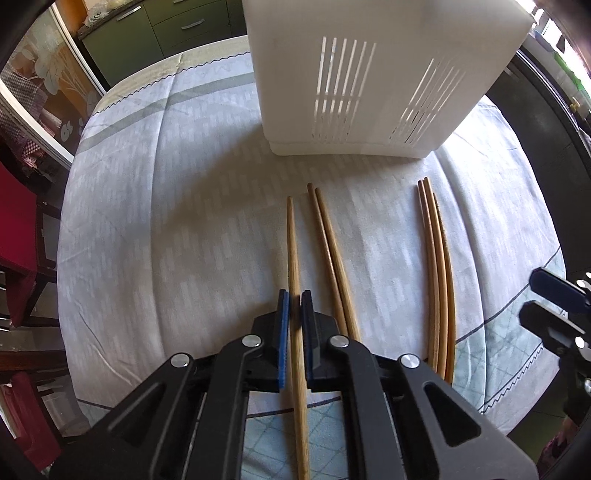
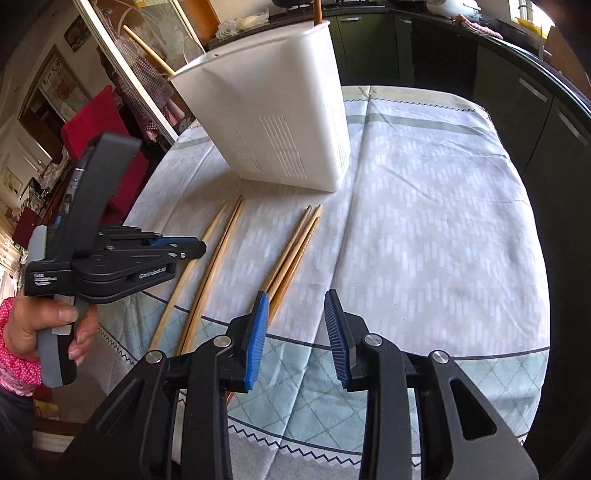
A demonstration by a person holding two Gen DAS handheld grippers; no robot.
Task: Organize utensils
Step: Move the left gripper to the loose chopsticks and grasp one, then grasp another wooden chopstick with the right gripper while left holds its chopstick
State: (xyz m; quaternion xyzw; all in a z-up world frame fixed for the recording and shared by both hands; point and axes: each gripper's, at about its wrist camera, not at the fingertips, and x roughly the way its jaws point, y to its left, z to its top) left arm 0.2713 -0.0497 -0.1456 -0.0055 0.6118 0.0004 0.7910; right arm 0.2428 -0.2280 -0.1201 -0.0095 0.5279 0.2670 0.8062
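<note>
Here left gripper (image 1: 294, 306) jaws clamp 1 chopstick (image 1: 293, 251); right gripper (image 2: 295, 314) gapes

— What covers the table?
— A pale tablecloth (image 2: 424, 206) with grey stripes, a zigzag trim and a light green diamond-patterned border.
— And behind it?
— Dark green cabinets (image 1: 177, 33) with metal handles, under a dark countertop.
— To the side?
— A red chair (image 1: 18, 236) close by the table edge, and a glass door (image 1: 44, 85) with a frosted plant pattern.

Dark green cabinets (image 1: 177, 33), red chair (image 1: 18, 236), bright daylight.
</note>
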